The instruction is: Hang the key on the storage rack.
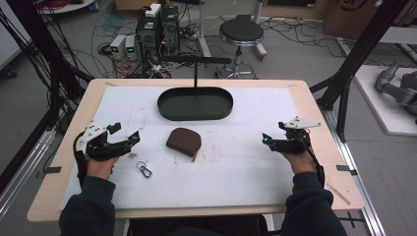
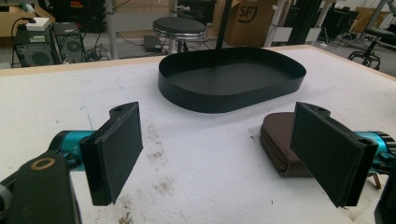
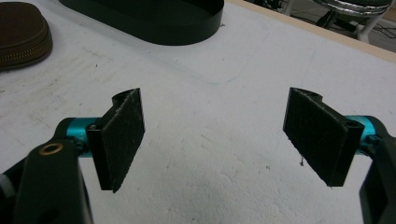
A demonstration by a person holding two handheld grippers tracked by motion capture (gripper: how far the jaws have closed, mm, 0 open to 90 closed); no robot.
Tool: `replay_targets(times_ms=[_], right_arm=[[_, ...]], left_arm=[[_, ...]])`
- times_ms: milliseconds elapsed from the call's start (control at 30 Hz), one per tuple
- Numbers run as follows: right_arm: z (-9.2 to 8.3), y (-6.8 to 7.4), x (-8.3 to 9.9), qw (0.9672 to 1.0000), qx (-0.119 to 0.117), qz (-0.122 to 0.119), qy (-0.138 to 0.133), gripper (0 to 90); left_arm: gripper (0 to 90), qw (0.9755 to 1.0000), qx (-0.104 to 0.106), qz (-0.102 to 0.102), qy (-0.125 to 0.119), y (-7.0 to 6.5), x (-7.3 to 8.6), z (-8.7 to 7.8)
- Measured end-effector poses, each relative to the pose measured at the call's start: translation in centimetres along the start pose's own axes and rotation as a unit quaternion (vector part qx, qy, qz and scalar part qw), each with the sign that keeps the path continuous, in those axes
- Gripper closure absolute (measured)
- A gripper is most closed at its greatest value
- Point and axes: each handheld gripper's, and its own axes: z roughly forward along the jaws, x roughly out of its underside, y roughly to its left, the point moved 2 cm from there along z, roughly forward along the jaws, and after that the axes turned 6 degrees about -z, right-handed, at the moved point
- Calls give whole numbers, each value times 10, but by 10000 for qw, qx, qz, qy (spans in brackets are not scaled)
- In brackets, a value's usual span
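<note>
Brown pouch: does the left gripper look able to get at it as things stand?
Probably yes. The left gripper has its jaws open and empty, and only bare white mat lies between it and the brown pouch; the key ring sits off that line.

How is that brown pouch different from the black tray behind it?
The brown pouch is small, rounded and zipped shut, while the black tray is much larger, an open oval with low upright walls. The pouch looks soft and padded; the tray looks rigid and thin-walled. The pouch lies nearer the person; the tray sits farther back with a black post rising behind it. Both rest on the white mat, apart from each other and untouched.
</note>
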Motion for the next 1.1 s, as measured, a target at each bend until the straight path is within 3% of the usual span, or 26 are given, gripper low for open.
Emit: replay_targets(times_ms=[433, 533, 767, 900, 967, 1100], right_arm=[[-2, 1, 3, 10000, -40, 21, -2, 209], [-4, 0, 6, 10000, -37, 19, 9, 210], [-7, 1, 7, 10000, -13, -60, 37, 211], [-6, 7, 5, 9997, -3, -221, 92, 211], [-7, 10, 3, 9996, -15, -283, 88, 211], [-7, 12, 0, 9995, -19, -319, 42, 211]], left_arm=[[186, 9999, 67, -48, 146, 1, 3, 6], [222, 9996, 12, -78, 282, 1, 3, 7], [285, 9973, 359, -137, 629, 6, 5, 3], [284, 9966, 506, -173, 630, 7, 5, -1], [284, 9940, 691, -196, 821, 9, 8, -6], [407, 9836, 1171, -114, 1368, 14, 15, -13]])
